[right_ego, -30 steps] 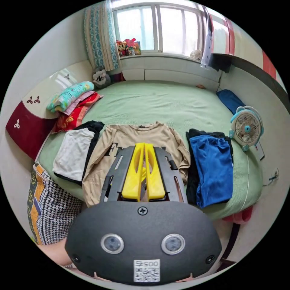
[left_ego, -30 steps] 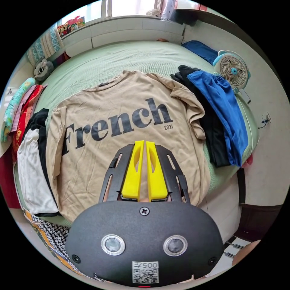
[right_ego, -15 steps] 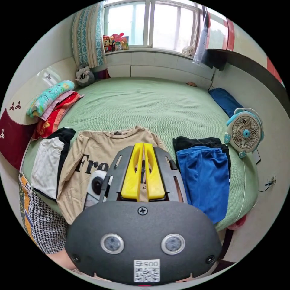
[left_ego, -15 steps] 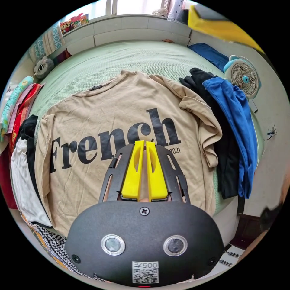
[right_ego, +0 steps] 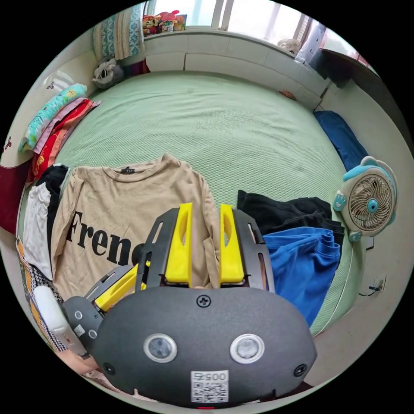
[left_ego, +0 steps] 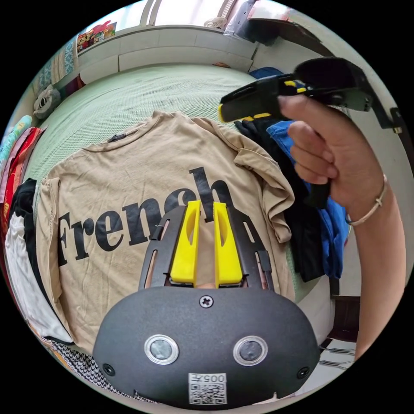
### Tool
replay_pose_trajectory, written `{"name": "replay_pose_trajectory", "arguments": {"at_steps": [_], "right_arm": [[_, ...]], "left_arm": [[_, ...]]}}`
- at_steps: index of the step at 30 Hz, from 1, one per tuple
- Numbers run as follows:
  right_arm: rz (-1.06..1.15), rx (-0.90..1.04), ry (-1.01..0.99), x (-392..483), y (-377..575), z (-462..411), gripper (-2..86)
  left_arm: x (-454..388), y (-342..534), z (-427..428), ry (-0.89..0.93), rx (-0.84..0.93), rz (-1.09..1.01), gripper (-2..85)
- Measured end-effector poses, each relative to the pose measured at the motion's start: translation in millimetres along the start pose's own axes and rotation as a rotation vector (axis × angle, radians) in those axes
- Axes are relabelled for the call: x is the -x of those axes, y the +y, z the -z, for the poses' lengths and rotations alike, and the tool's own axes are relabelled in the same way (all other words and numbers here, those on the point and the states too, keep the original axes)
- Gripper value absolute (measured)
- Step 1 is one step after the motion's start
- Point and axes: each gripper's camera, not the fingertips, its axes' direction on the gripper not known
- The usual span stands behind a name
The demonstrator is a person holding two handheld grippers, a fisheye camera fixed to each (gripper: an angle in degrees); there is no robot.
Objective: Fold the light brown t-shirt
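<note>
The light brown t-shirt [left_ego: 142, 172] lies flat on the green bed, black lettering up and collar toward the far side. In the left gripper view my left gripper [left_ego: 206, 205] hovers over its lower middle, jaws a little apart with nothing between them. A hand holds the right gripper [left_ego: 258, 97] above the shirt's right shoulder. In the right gripper view the t-shirt [right_ego: 129, 198] lies to the left, and my right gripper [right_ego: 206, 206] stands open over its right sleeve. The left gripper [right_ego: 116, 284] shows at the lower left.
A pile of black and blue clothes [right_ego: 302, 254] lies right of the shirt, with a small fan [right_ego: 368, 202] beyond it. A white and black folded garment [right_ego: 36, 220] sits to the left. Folded bedding [right_ego: 51, 116] lies far left. The green bed [right_ego: 215, 120] stretches behind.
Both grippers' jaws have spread apart from nearly shut. The right gripper and its hand have come into the left gripper view, and the right gripper has moved over the shirt's right sleeve.
</note>
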Motion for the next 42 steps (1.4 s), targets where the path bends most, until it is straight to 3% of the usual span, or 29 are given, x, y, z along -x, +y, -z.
{"name": "replay_pose_trajectory", "arguments": {"at_steps": [7,10,16,31,42], "right_arm": [[0.135,0.007,-0.010,21,11,-23,5.5],[0.182,0.082,0.101,23,7,-50,5.8],[0.031,0.094,0.136,-13,-14,-73,2.0],[-0.144,-0.006,-0.245,-63,-55,-50,-0.7],[-0.066,0.000,-0.201,11,-118,-76,-0.4]], "left_arm": [[18,-4,-7,-0.013,-0.006,0.032,6.6],[21,-4,-9,-0.005,-0.011,0.030,6.5],[26,-6,-16,-0.013,-0.007,0.023,6.5],[44,-10,-26,0.042,0.003,0.007,6.7],[82,-6,-22,0.066,-0.001,0.048,7.4]]}}
